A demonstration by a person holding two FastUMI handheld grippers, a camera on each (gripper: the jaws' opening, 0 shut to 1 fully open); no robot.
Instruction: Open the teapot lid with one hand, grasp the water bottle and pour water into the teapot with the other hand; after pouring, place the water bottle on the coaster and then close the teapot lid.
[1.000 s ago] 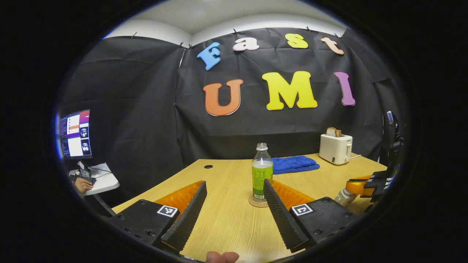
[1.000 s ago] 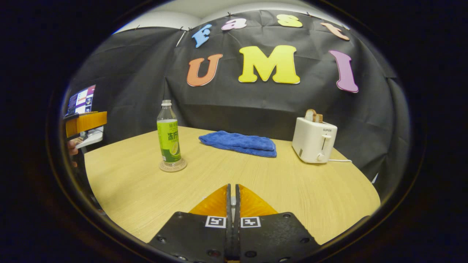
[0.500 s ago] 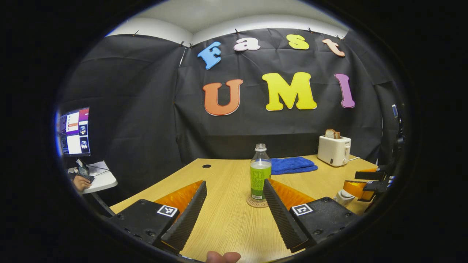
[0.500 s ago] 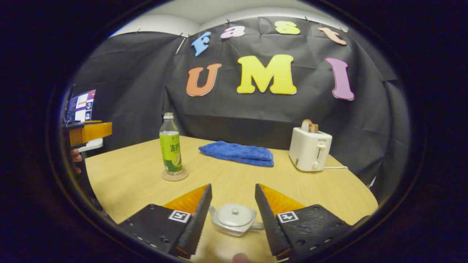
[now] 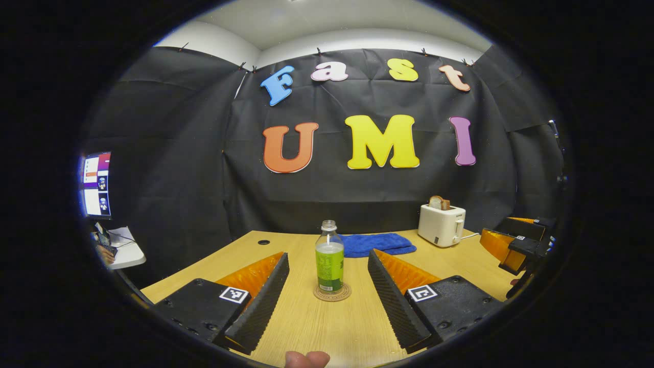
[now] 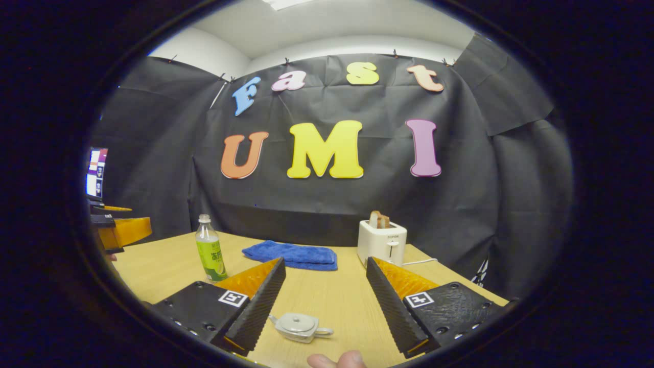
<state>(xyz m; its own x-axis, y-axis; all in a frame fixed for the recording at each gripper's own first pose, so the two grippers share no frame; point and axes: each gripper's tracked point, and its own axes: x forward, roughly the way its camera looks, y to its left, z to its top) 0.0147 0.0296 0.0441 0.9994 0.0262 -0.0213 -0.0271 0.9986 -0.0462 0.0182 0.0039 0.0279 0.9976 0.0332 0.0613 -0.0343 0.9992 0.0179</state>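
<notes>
Green-labelled water bottle (image 5: 329, 261) on coaster (image 5: 332, 293), label unreadable

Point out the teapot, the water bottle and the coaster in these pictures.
teapot (image 6: 298, 326): right gripper view, on its closed lid.
water bottle (image 5: 330, 266): left gripper view, on its green label.
coaster (image 5: 332, 295): left gripper view, on its front rim.

The tabletop (image 6: 332, 296) is showing a matt, pale wood grain. The water bottle (image 5: 329, 255) is looking like clear, glossy plastic with a shiny label. The teapot (image 6: 298, 325) is gleaming like smooth glazed ceramic. The towel (image 6: 291, 254) is lying as soft, fuzzy cloth. The toaster (image 6: 382, 242) is appearing as smooth, satin plastic.
</notes>
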